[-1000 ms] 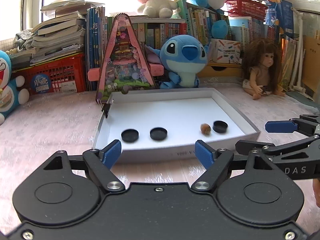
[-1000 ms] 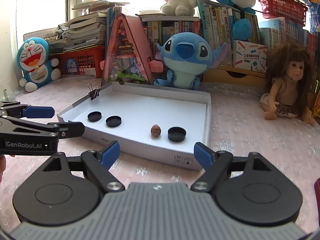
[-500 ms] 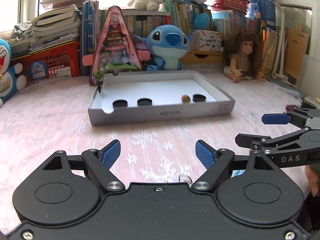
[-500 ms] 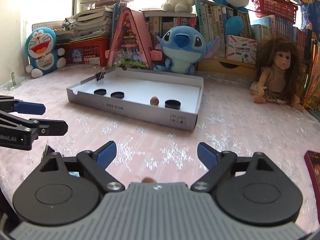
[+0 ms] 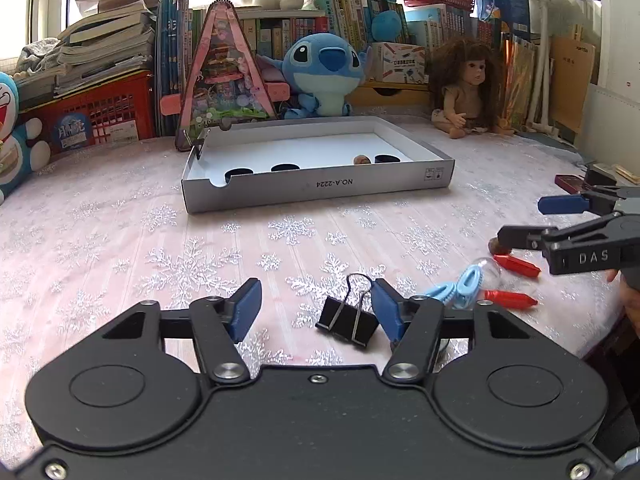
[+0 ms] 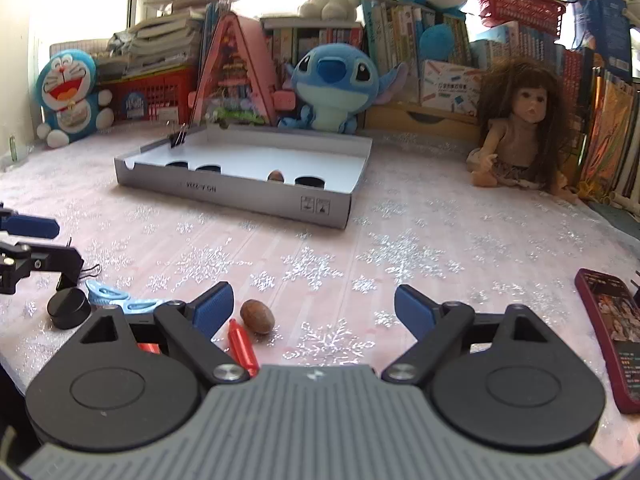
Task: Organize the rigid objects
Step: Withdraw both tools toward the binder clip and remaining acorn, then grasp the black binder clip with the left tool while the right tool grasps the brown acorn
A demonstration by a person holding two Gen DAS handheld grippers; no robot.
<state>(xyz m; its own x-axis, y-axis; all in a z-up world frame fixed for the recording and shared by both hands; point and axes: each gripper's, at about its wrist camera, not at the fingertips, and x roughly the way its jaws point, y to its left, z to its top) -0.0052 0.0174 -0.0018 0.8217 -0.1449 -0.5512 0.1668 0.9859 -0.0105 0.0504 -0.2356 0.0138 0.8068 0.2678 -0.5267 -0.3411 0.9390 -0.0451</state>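
Note:
A black binder clip (image 5: 347, 320) lies on the pink cloth between the pads of my left gripper (image 5: 316, 312), close to the right pad; the jaws are closing and neither pad presses on it. My right gripper (image 6: 314, 310) stands open over a brown nut (image 6: 257, 316) and a red peg (image 6: 240, 344) near its left pad. Farther back sits the white tray (image 5: 320, 186), holding black round caps (image 5: 285, 167), another nut (image 5: 362, 159) and a clip on its left corner (image 5: 197, 148).
Light blue pieces (image 5: 460, 288), two red pegs (image 5: 516, 266) and a clear dome (image 5: 490, 270) lie right of the clip. A loose black cap (image 6: 68, 308) sits at the left, a phone (image 6: 608, 332) at the right. Plush toys, a doll and books line the back.
Both grippers have drawn back from the tray toward the near edge, bringing the loose items into view. The left jaws have narrowed around the binder clip.

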